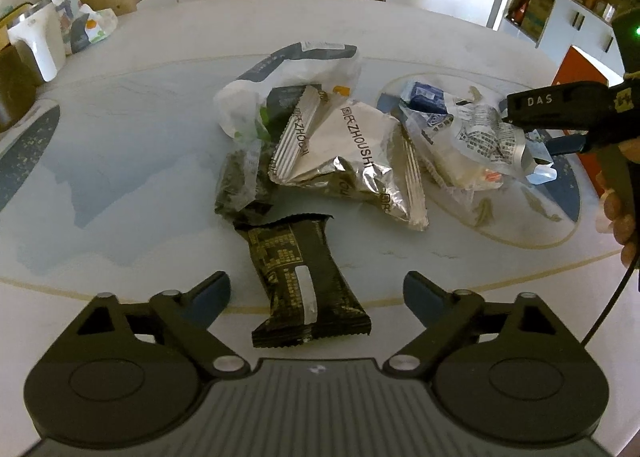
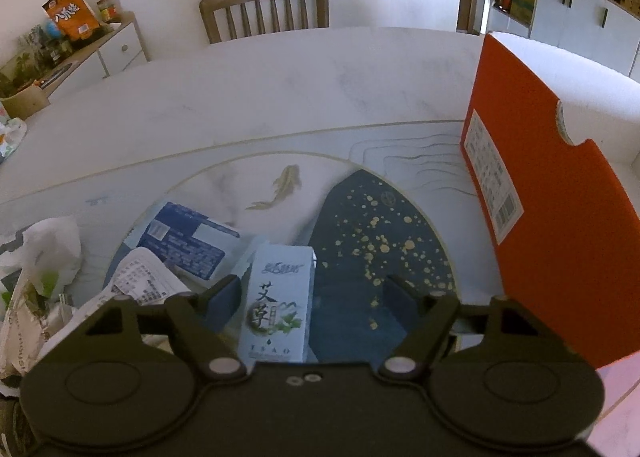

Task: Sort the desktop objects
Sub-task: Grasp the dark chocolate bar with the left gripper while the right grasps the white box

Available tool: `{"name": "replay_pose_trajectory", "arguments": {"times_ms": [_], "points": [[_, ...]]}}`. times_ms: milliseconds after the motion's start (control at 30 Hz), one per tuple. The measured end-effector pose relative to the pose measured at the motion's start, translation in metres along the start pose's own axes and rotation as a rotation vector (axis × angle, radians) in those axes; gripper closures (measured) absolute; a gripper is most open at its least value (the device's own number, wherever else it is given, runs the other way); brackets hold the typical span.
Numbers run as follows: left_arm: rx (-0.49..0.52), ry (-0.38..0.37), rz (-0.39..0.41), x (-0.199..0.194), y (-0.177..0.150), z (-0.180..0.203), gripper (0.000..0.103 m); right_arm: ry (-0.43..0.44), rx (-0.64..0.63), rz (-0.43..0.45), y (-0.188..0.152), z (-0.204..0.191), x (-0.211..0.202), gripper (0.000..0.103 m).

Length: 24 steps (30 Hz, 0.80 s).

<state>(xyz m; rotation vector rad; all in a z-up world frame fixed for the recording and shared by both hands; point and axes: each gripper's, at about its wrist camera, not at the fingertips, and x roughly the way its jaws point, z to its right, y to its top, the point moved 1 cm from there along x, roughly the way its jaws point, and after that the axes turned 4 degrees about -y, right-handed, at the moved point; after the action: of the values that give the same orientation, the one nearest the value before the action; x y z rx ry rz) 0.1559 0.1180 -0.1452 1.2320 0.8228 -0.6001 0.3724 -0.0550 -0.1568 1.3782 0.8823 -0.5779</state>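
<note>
A home dining room: a round white marble-look tabletop (image 2: 280, 89) painted with a gold fish, a brown wooden slat-back chair (image 2: 265, 7) at its far side, a white sideboard (image 2: 120, 51) crowded with snack bags and jars far left, and white storage cabinets (image 2: 580, 21) far right.

At the bottom of the frame the left hand-held gripper (image 1: 316, 293) stands open, a black snack packet (image 1: 304, 289) lying on the desk (image 1: 120, 161) between its fingers, untouched. Silver foil wrappers (image 1: 352, 161) pile at centre. The right hand-held gripper (image 1: 548, 129) reaches in from the right edge over crumpled packets (image 1: 476, 141).
</note>
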Motion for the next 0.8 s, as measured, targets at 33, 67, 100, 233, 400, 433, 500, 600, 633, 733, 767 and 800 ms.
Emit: {"name": "replay_pose_trajectory", "arguments": {"times_ms": [33, 67, 100, 233, 400, 433, 500, 600, 633, 733, 767, 800], "points": [[0.001, 0.0, 0.001, -0.0001, 0.0001, 0.0001, 0.011, -0.002, -0.002, -0.003, 0.0, 0.0, 0.001, 0.028], [0.002, -0.003, 0.002, -0.0001, 0.0001, 0.0001, 0.012, -0.002, -0.002, -0.005, 0.0, 0.0003, 0.0018, 0.028], [0.003, -0.006, 0.003, -0.0002, 0.0003, -0.0001, 0.015, -0.003, -0.002, -0.008, -0.0001, 0.0006, 0.0025, 0.029], [0.005, -0.014, 0.01, -0.0011, 0.0016, -0.0004, 0.022, -0.01, -0.017, -0.003, 0.0, -0.0003, 0.0027, 0.031], [0.008, -0.022, 0.011, -0.0016, 0.0026, -0.0008, 0.028, -0.017, -0.036, 0.002, -0.0015, -0.0009, 0.0006, 0.038], [0.009, -0.022, 0.011, -0.0018, 0.0028, -0.0008, 0.029, -0.02, -0.044, 0.003, -0.0022, -0.0017, -0.0002, 0.039], [0.011, -0.024, 0.01, -0.0019, 0.0033, -0.0006, 0.031, -0.023, -0.054, 0.004, -0.0035, -0.0031, -0.0008, 0.041], [0.008, -0.025, 0.011, -0.0006, 0.0049, -0.0031, 0.034, -0.025, -0.051, 0.006, -0.0046, -0.0033, -0.0024, 0.046], [0.006, -0.026, 0.011, -0.0005, 0.0052, -0.0033, 0.035, -0.023, -0.049, 0.006, -0.0046, -0.0031, -0.0028, 0.05], [-0.002, -0.03, 0.014, -0.0015, 0.005, -0.0022, 0.042, -0.011, -0.043, 0.002, -0.0046, -0.003, -0.0035, 0.059], [0.001, -0.03, 0.015, -0.0017, 0.0051, -0.0019, 0.048, -0.005, -0.044, 0.0, -0.0046, -0.003, -0.0041, 0.061], [0.004, -0.03, 0.016, -0.0021, 0.005, -0.0019, 0.052, 0.001, -0.044, -0.001, -0.0045, -0.003, -0.0047, 0.065]]}}
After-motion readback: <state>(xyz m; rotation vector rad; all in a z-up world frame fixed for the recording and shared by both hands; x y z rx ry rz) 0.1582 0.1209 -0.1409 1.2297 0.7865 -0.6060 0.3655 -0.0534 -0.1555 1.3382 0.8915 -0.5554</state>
